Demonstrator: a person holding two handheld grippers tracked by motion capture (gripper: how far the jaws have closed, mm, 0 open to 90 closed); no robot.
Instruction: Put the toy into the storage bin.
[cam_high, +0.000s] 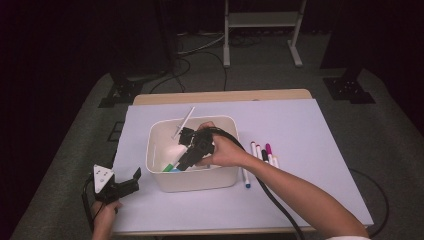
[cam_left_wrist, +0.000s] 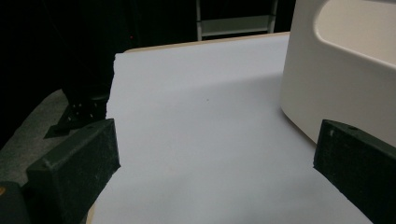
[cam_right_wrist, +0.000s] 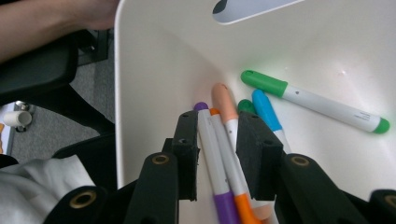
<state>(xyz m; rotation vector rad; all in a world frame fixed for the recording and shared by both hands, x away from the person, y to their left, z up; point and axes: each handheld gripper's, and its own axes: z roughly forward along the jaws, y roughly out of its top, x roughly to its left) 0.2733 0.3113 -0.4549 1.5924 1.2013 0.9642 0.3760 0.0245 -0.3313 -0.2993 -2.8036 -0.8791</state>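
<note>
The work in hand is loading marker pens into the white bin, which stands near the middle of the lilac table cover. The right gripper reaches down inside the bin, its jaws parted with the purple-capped marker and the orange-capped marker lying between them; the pads look slack rather than pressing, so this reads as a release. To finish it well, the jaws should spread wider before the hand lifts straight up, so the foam-like black pads do not drag the smooth barrels back out. A peach-capped marker, a blue-capped one and a green marker with a white barrel already lie on the glossy bin floor, which curves up into rounded walls with a cut-out handle slot. More markers wait in a row on the cover just right of the bin. The left gripper rests near the table's front left corner, jaws wide apart and holding nothing, the matte cover between them.
</note>
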